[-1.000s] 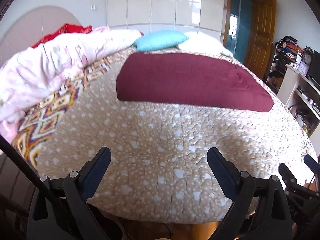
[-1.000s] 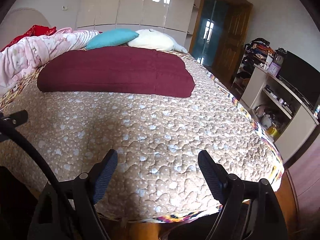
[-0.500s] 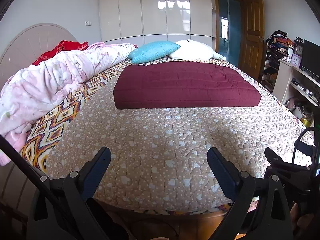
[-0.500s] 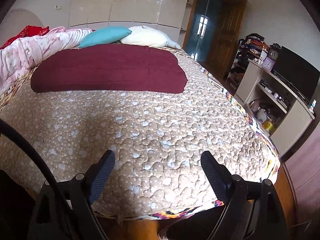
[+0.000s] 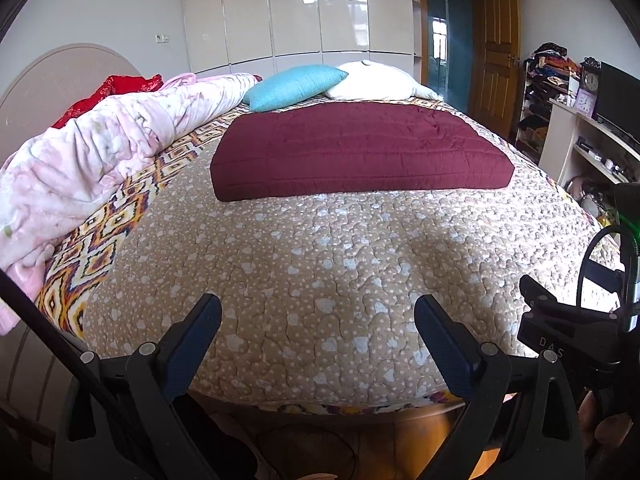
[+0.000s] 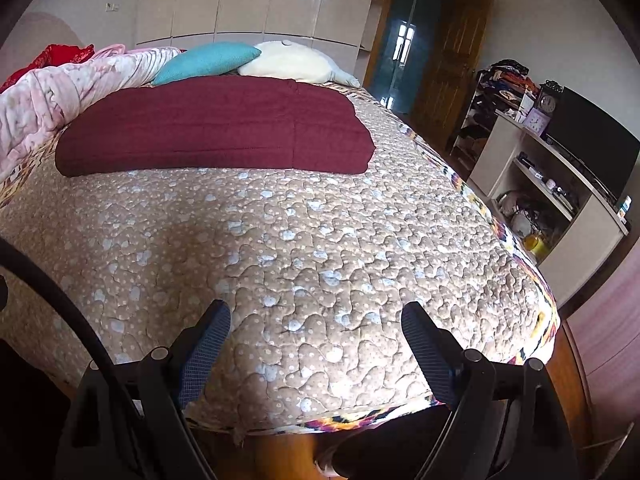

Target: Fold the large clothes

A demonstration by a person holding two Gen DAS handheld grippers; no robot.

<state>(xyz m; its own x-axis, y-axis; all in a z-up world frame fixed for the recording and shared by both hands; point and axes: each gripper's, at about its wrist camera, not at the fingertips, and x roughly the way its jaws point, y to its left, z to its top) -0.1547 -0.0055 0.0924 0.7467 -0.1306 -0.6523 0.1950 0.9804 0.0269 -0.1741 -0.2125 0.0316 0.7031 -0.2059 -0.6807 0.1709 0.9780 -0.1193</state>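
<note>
Maroon quilted blanket (image 5: 360, 152) lies folded flat on the far half of the bed, near the pillows, well apart from both grippers. Left gripper (image 5: 318, 322) hangs over the foot edge of the bed, tilted down toward the bedspread, jaws spread wide, nothing between them. Right gripper (image 6: 316, 326) in the same pose just beside it at the foot edge, jaws spread wide and empty too; its body shows at the right edge of the left wrist view (image 5: 568, 324).

Bedspread (image 6: 320, 248) is beige, quilted, with pale dots and patches, and a bright geometric border (image 5: 100, 240) along the side. Pink floral duvet (image 5: 92, 160) is bunched along the left side of the bed, red cloth (image 5: 116, 88) behind it. Teal pillow (image 5: 292, 88) and white pillow (image 5: 376, 86) sit side by side at the far end, just behind the blanket.

Glossy white wardrobe (image 5: 300, 12) covers the back wall, wooden door (image 5: 500, 40) to its right. On the right, a white shelf unit (image 6: 560, 184) carries a dark TV (image 6: 592, 140) and a small clock (image 6: 534, 122). Wooden floor shows below the bed's foot.
</note>
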